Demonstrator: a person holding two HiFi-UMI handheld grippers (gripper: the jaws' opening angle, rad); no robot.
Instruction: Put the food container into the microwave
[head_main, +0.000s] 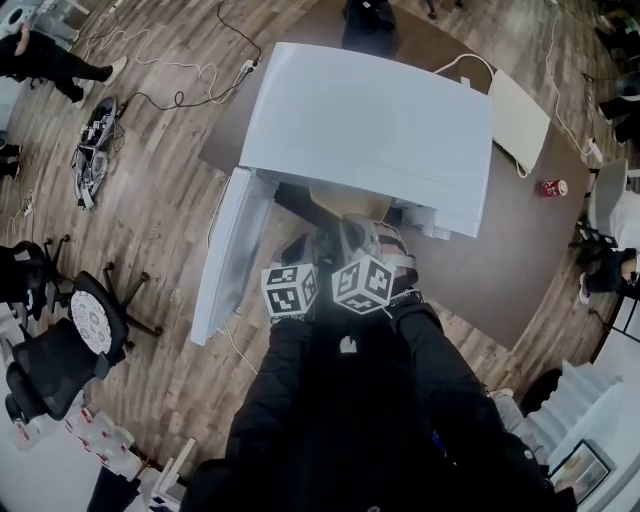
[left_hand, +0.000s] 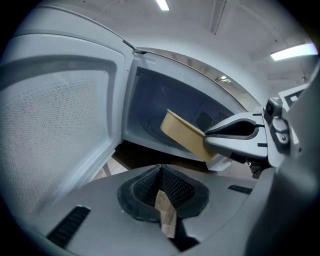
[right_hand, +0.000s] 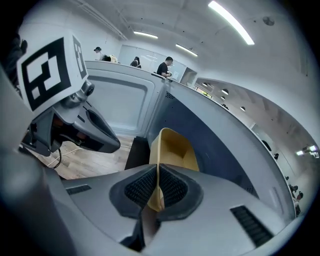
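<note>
The microwave door (left_hand: 55, 130) is seen open left of the left claw (left_hand: 160, 172), which is shut on a small tan strip (left_hand: 165, 215) (its material cannot be told); the right claw (right_hand: 158, 175) is clamped on the food container (right_hand: 172, 147) rim, held just ahead, at the microwave (right_hand: 205, 132) mouth

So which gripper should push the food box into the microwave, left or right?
Right. The right gripper is shut on the food container at its rim, with the container tilted at the open microwave mouth. The left gripper is shut beside it and doesn't touch the container.
</note>
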